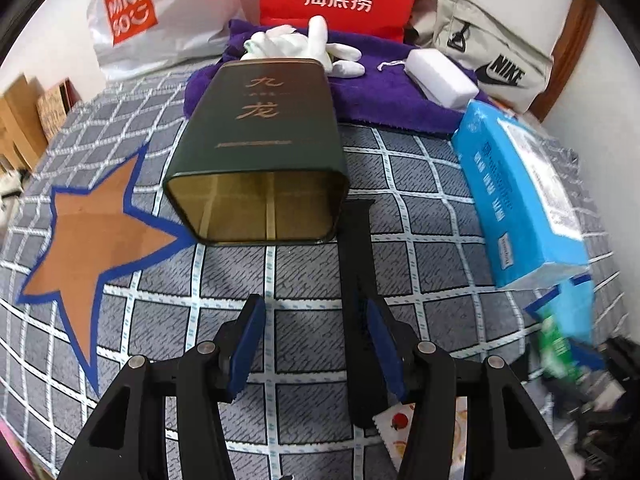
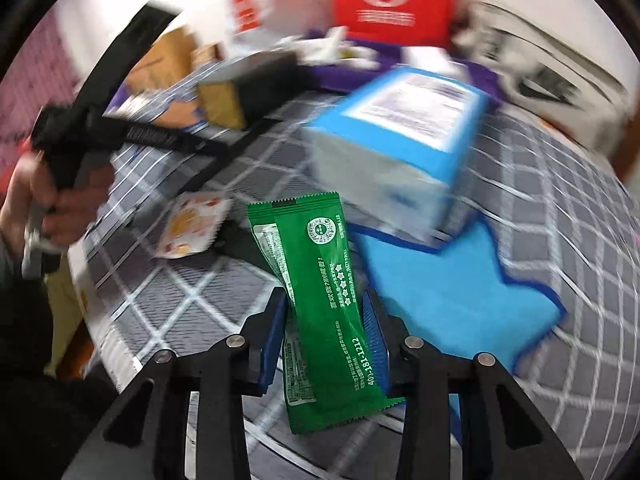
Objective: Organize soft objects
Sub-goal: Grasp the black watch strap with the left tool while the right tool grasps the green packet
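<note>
From the left wrist, the dark green rectangular tin [image 1: 256, 152] lies on its side on the grey checked cloth [image 1: 420, 184], gold-lined mouth facing the camera, likely so soft things can slide in, while the left gripper [image 1: 316, 344] hovers before it, jaws parted and empty. From the right wrist, the right gripper [image 2: 326, 340] is clenched on the green foil sachet [image 2: 316, 280], pads pressing both sides and lifting it clear of the cloth beside the blue tissue pack [image 2: 400, 140], seemingly bound for that tin.
</note>
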